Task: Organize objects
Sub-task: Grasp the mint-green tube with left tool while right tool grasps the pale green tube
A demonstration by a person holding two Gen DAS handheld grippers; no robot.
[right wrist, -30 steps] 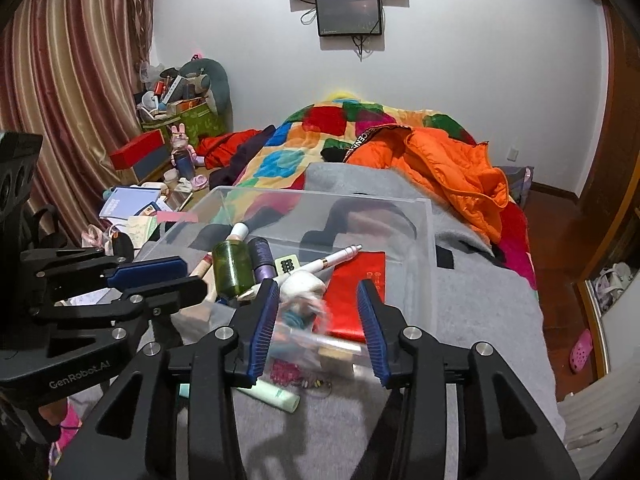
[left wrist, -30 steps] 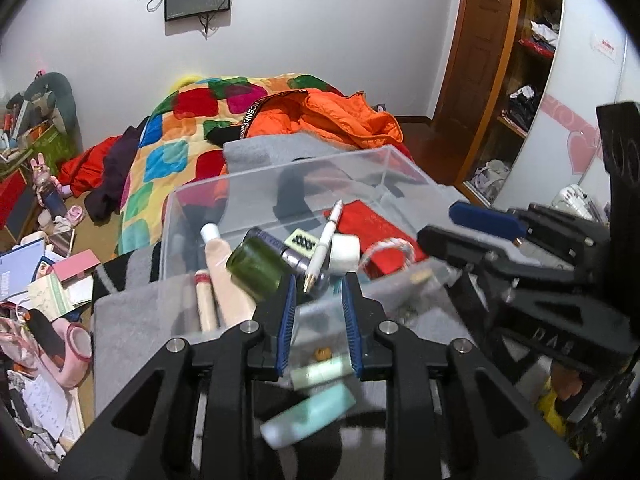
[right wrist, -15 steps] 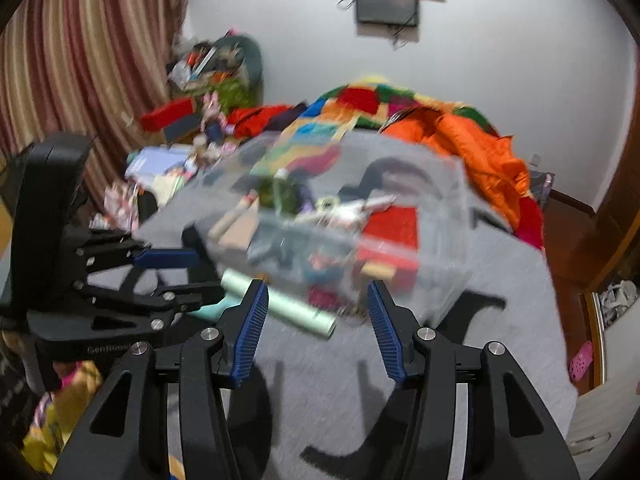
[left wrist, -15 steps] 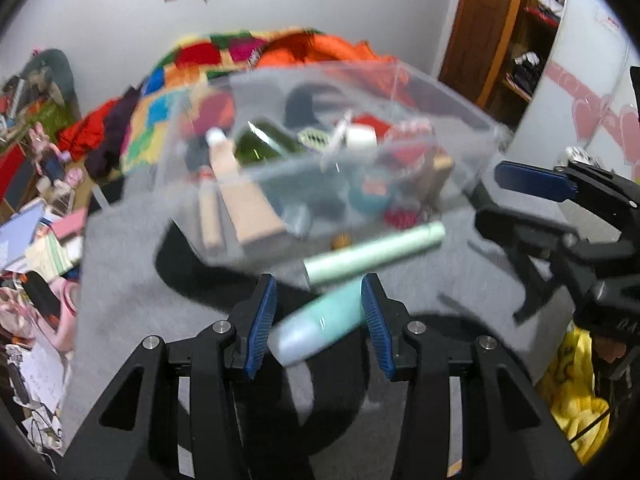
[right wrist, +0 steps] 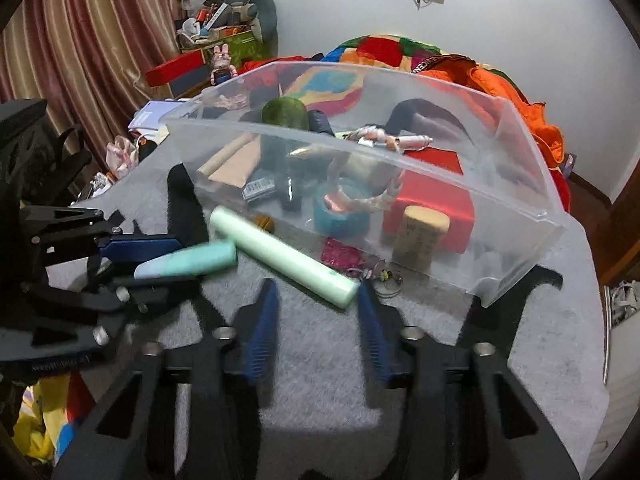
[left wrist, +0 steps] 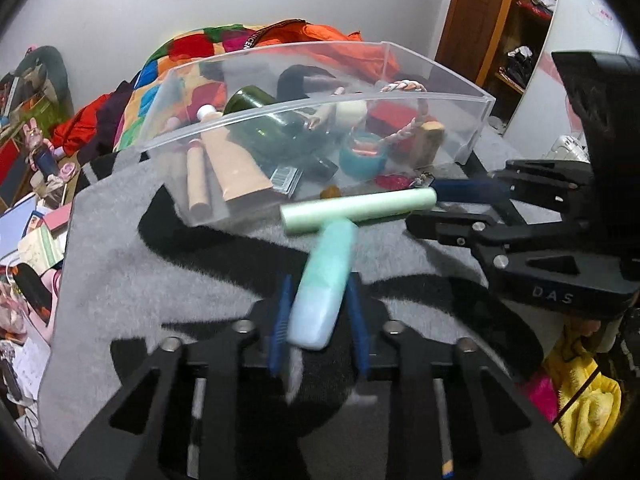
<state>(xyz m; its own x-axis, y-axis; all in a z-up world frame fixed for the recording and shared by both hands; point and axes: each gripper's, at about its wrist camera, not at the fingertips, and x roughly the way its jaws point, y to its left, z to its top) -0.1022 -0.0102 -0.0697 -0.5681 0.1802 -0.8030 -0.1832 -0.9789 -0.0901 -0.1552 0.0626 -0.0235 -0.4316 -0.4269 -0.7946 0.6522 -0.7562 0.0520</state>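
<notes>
Two tubes lie on the grey mat before the clear bin [left wrist: 472, 98]: the teal tube [left wrist: 326, 276] pinched as the left gripper [left wrist: 318, 312] fingers finish closing, the pale green tube [right wrist: 280, 256] untouched between the right gripper [right wrist: 316, 320] fingers, also narrowing.

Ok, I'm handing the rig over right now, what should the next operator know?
Left claw: jaws just closed, now shut on the teal tube, which lies on the grey blanket.
Right claw: jaws have been closing but are open; one end of the pale green tube lies between the tips, not gripped.
Done: many items already in the clear bin.
Left: get both tubes into the bin.
</notes>
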